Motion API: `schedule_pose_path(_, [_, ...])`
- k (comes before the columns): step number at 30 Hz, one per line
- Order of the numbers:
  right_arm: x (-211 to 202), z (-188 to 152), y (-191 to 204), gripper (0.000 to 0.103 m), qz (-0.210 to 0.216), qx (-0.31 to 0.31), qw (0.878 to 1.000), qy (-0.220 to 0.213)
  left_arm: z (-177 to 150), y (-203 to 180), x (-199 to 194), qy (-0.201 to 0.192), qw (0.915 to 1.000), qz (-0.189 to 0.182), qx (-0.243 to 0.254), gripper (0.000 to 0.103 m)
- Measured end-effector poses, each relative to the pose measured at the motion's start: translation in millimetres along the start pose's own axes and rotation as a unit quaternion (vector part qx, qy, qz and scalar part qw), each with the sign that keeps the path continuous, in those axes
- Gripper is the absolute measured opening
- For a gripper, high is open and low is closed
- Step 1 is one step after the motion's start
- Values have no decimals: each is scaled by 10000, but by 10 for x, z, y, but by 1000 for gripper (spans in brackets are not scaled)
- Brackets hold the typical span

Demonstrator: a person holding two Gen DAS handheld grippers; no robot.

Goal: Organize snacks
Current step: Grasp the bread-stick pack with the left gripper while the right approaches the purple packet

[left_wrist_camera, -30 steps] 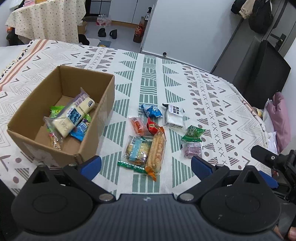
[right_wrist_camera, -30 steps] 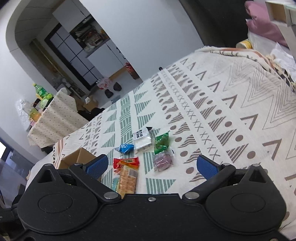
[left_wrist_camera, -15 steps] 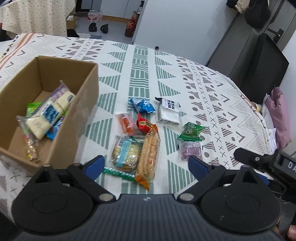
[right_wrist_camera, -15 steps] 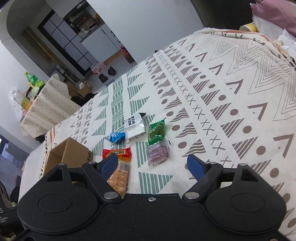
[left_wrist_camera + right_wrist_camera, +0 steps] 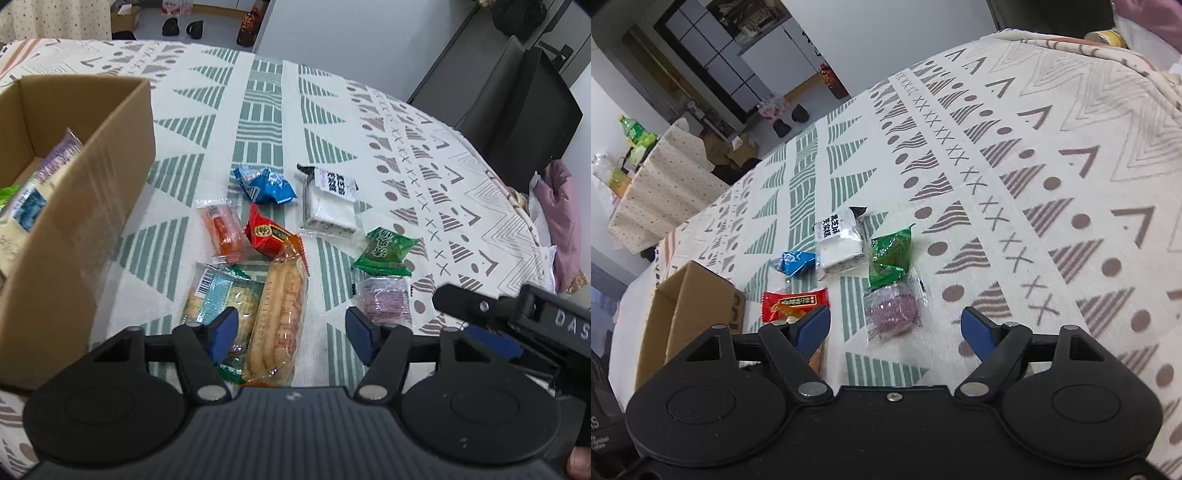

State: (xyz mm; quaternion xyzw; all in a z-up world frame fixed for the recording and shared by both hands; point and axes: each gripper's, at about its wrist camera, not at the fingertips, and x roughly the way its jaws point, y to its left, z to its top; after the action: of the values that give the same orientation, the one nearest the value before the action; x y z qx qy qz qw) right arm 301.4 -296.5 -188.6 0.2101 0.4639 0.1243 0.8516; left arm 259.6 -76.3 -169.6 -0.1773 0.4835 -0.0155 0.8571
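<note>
Left gripper (image 5: 289,334): fingers spread wide, empty, over the near end of the long biscuit pack (image 5: 281,314); that end is hidden behind the gripper body.
Right gripper (image 5: 897,330): fingers wide, empty; purple snack (image 5: 893,309) lies between them, just ahead.
Cardboard box (image 5: 77,221): left of the snacks, cut off by the frame edge, contents only partly seen.
Patterned cloth (image 5: 266,110): carries 8 loose packets.
</note>
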Motion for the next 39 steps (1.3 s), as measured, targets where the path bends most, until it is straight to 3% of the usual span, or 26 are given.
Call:
schedule_pose_path(5, [168,29,58,78,-37,-176,9997,181,29,-83,102,92,9992,149,367,50])
schedule_pose_path(8, [214,29,80,78,-20,-254,9994,237,76,-92,150,248,9990,103,349,23])
schedule_pose_path(9, [229,30,90,78,-15,-284,9993,254,85,-76,174,355,9990,57,279,22])
schedule_pose_path(26, [582,75,242,74,-257,-746,9957,489,221,-23,-185,-209,9996,158,93,22])
schedule_pose_path(29, [593,15,301,69,-293,-1007,9928,576,257,20,-289,-348,9991,199,105,22])
schedule_pose_path(31, [595,-15,321,47,-283,-1119,9912,646,275,61,-343,-407,9988,276,59,22])
schedule_pose_path(34, [571,-35,304,39,-99,-1033,9921,709,297,107,-423,-476,9982,357,-6,22])
schedule_pose_path(39, [440,-46,349,35,5,-1052,9927,582,307,113,-581,-631,9971,415,13,22])
